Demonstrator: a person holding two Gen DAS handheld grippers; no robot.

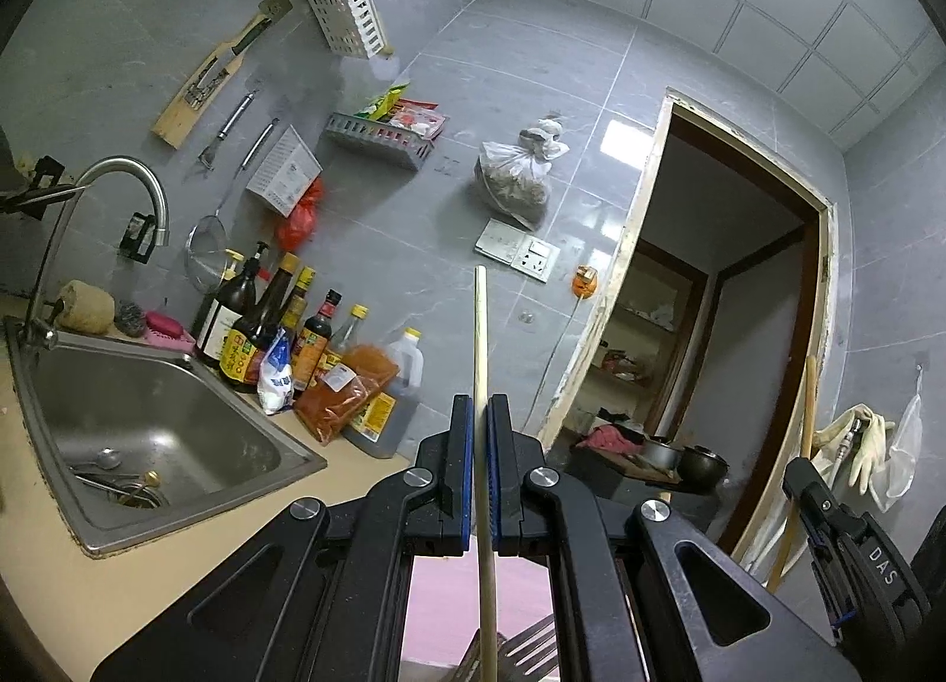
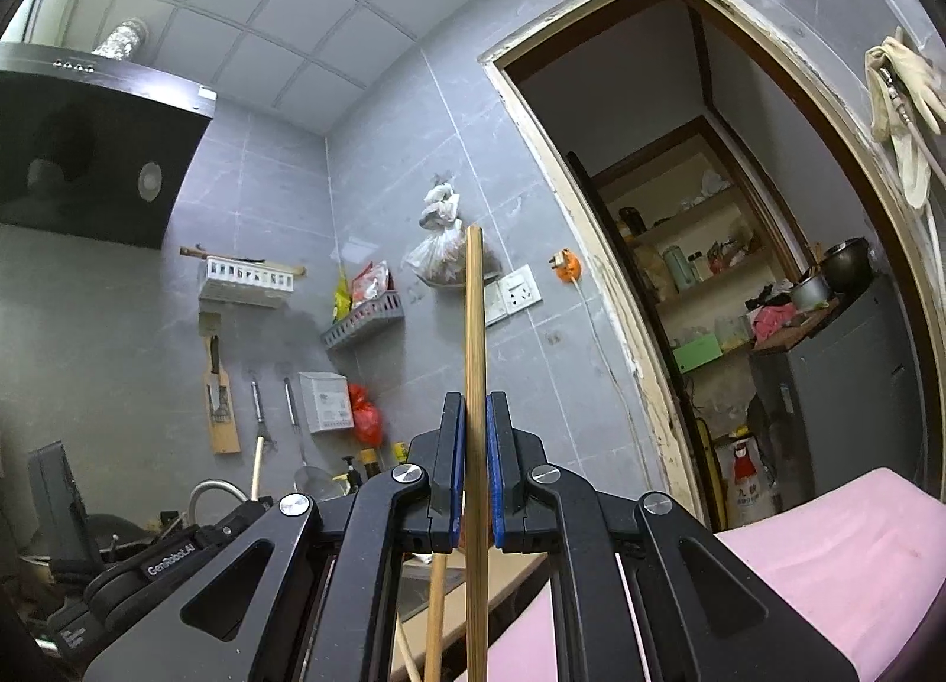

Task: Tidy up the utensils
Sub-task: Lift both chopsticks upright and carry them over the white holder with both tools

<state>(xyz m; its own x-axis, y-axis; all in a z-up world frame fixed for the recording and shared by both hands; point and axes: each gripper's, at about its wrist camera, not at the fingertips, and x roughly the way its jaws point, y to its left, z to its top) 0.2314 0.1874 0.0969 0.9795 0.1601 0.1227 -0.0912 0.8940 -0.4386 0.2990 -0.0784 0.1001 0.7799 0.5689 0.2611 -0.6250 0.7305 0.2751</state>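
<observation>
Between the blue pads of the left gripper [image 1: 480, 404] a pale wooden handle [image 1: 480, 339] is clamped, the jaws drawn in tight against it; the stick runs upright through the gap, its blunt end rising well past the fingertips and its lower length passing down behind the linkage toward a slotted metal spatula head [image 1: 529, 649] at the bottom edge (whether that head belongs to this handle cannot be told); beyond, to the left, lies a steel sink [image 1: 154, 416] with a row of sauce bottles [image 1: 284, 327] beside it. Between the pads of the right gripper [image 2: 473, 404] a broader bamboo handle [image 2: 475, 327] stands likewise pinched, the jaws closed on it, tilted slightly and reaching above the fingertips; a second, thinner stick [image 2: 436, 617] hangs just left of it below the jaws, outside the grip; behind are the grey tiled wall [image 2: 284, 197] and a white wall rack [image 2: 248, 275].
</observation>
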